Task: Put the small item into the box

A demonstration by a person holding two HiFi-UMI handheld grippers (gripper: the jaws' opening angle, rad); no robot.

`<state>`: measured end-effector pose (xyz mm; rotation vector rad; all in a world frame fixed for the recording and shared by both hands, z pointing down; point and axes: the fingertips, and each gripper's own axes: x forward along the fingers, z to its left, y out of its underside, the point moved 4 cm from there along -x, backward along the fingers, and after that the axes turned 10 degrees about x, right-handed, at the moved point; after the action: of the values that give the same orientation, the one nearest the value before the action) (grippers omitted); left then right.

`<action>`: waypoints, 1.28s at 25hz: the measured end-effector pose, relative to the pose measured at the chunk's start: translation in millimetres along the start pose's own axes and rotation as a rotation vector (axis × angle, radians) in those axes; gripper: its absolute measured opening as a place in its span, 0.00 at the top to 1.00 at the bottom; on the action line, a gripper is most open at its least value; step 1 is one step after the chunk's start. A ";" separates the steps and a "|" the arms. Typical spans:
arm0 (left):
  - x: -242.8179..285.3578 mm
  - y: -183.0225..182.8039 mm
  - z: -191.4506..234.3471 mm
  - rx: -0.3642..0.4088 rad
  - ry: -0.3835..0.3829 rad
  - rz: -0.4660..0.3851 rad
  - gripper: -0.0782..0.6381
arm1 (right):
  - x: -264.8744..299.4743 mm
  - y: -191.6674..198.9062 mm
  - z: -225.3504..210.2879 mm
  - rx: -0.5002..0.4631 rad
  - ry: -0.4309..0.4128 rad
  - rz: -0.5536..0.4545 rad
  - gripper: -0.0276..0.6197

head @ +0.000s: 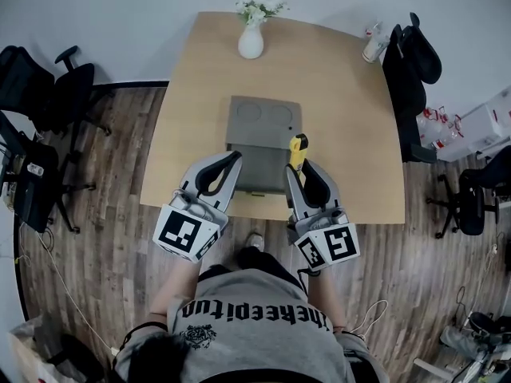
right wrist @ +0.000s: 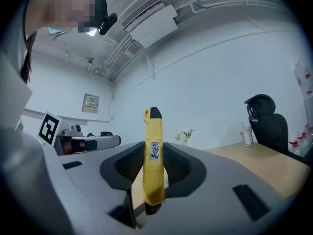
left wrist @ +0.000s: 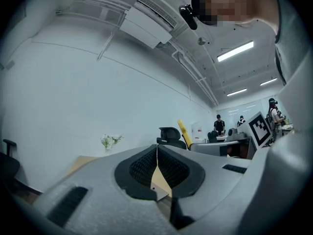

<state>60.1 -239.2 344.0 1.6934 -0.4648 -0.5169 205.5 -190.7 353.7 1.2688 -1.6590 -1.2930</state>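
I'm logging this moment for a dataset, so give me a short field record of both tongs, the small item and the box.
left tongs: shut, nothing between them
right tongs: shut on the yellow cutter, which sticks out past the tips
box: grey, on the wooden table, just ahead of both tongs
item in box: not yet
also on table: white vase of flowers at the far edge

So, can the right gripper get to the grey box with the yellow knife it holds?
Probably yes. The right gripper, shut on the yellow knife, hovers at the near right edge of the grey box, and nothing stands between them.
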 end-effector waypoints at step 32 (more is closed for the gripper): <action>39.9 36.5 17.2 -0.016 -0.129 0.133 0.87 | 61.3 87.5 -85.5 -0.018 -0.089 0.341 0.77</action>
<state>82.1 -282.1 374.0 1.6072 -0.6605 -0.5326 239.8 -271.9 458.3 0.8797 -1.8274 -1.1644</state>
